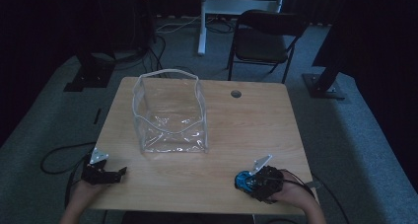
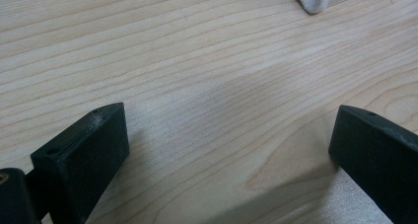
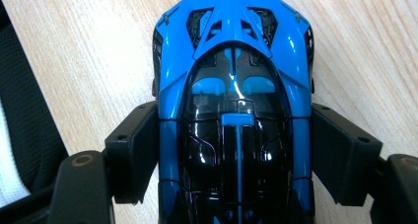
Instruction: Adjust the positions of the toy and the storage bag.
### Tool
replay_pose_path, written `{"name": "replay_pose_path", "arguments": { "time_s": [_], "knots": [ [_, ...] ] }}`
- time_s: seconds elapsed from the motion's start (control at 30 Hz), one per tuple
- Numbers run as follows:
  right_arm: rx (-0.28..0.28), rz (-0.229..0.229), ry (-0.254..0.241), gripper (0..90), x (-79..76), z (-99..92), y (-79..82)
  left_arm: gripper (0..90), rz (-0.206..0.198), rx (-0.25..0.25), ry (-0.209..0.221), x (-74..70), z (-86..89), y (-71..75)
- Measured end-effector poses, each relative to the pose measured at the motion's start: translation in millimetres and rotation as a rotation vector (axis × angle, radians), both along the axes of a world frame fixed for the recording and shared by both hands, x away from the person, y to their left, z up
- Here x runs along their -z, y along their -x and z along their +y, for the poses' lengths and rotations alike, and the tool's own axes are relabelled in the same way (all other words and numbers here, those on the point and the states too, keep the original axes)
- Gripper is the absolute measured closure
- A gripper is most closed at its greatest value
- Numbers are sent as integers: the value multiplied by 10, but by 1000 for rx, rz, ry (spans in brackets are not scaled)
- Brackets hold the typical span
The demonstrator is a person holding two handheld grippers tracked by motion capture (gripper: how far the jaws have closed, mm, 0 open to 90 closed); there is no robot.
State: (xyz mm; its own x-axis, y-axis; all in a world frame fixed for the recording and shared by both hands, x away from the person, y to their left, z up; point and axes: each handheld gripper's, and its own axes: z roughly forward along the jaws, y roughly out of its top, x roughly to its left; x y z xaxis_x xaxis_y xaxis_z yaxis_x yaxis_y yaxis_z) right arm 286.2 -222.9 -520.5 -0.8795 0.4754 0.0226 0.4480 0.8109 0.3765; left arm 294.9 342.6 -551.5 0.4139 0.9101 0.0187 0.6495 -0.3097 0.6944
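Over on the left, the left tool [image 1: 114, 174] sits low near the tabletop's [image 1: 246, 135] front-left corner, jaws spread wide with nothing between them; its own view looks down on bare wood grain, with a white corner of the bag's trim [image 2: 311, 1] poking in at the top. So that side is released and idle.

Middle of the tabletop: the clear plastic bag [image 1: 170, 113] stands upright, mouth open at the top, white-edged, and nothing visible inside it. By the look of things, that's where the toy is headed.

Now to the right, near the front edge: the right tool [image 1: 245, 180] has the blue toy car [image 3: 234, 100] clamped between its jaws, pads pressed against both flanks of the body, wood showing beneath.

My read: the pickup is done, the carry and the drop into the bag are both left, with car and bag well apart.
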Motion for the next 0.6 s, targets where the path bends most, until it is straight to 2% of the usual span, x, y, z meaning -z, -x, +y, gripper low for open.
{"name": "replay_pose_path", "arguments": {
  "time_s": [0.1, 0.37, 0.5, 0.53, 0.6],
  "knots": [
    [1, -17, -3, 257, 7, -1, 17, 23, 0, 0, 0, 0, 0, 0],
    [1, -11, -17, 226, -33, -8, 4, 23, 0, 0, -1, 0, 0, 0],
    [9, -20, -67, 225, -141, -66, -14, 23, -1, 1, 0, 0, 0, -1],
    [9, -20, -67, 225, -141, -66, -14, 23, -1, 1, 0, 0, 0, -1],
    [40, -34, -80, 225, -188, -113, -59, 23, 0, 7, -1, -2, 7, -2]
  ]
}}
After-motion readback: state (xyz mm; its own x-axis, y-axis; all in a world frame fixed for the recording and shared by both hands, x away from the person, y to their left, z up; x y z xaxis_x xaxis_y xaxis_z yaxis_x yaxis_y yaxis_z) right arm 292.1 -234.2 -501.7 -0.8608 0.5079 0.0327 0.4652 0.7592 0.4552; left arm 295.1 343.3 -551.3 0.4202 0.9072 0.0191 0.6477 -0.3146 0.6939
